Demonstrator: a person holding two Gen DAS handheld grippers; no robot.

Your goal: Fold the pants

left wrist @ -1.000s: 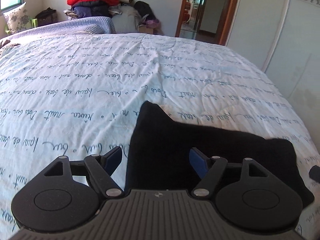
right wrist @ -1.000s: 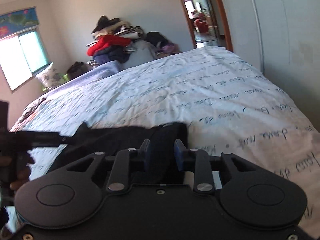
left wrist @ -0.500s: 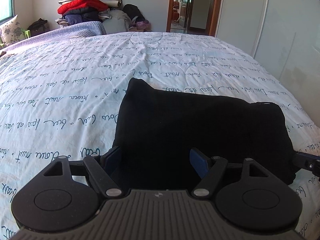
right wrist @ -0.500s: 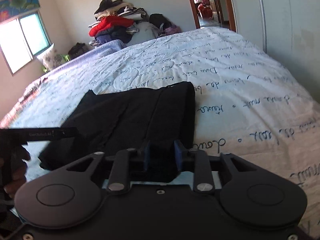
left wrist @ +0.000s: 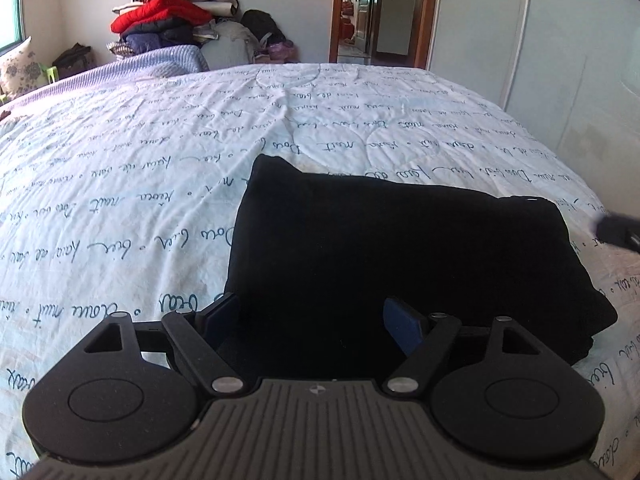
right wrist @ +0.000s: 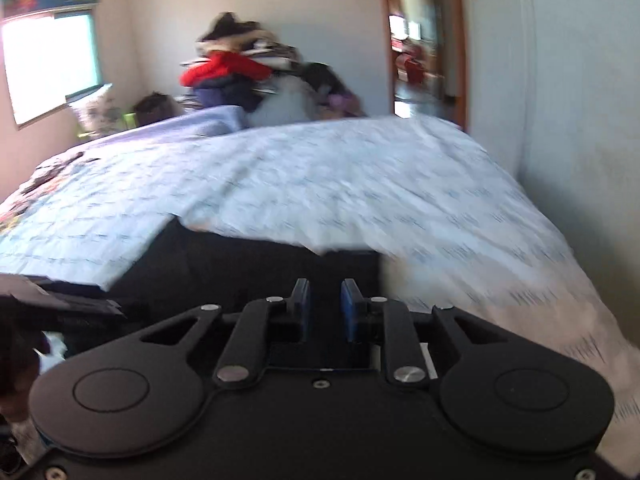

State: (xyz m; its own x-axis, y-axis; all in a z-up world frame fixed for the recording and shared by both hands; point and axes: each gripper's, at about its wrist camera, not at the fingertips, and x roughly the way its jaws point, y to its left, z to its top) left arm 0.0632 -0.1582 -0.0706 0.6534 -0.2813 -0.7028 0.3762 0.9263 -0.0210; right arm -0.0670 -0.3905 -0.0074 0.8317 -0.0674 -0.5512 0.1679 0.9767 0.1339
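Black folded pants (left wrist: 392, 256) lying as soft, matte, roughly rectangular block on bed's white quilted cover (left wrist: 160, 184), cursive blue script printed on it, words not readable. Left tool (left wrist: 310, 320) hovering wide open over near edge, jaws opening, gripping nothing. Right tool (right wrist: 325, 306) jaws opening narrowly, nothing pinched; view blurrier than half second ago.

The folded black cloth pants (left wrist: 400, 256) lie on the big bed with the white quilt covered in blue writing (left wrist: 160, 168). Behind the bed, by the wall, sits a pile of clothes (left wrist: 172, 20). The doorway (left wrist: 372, 12) is right of that pile.
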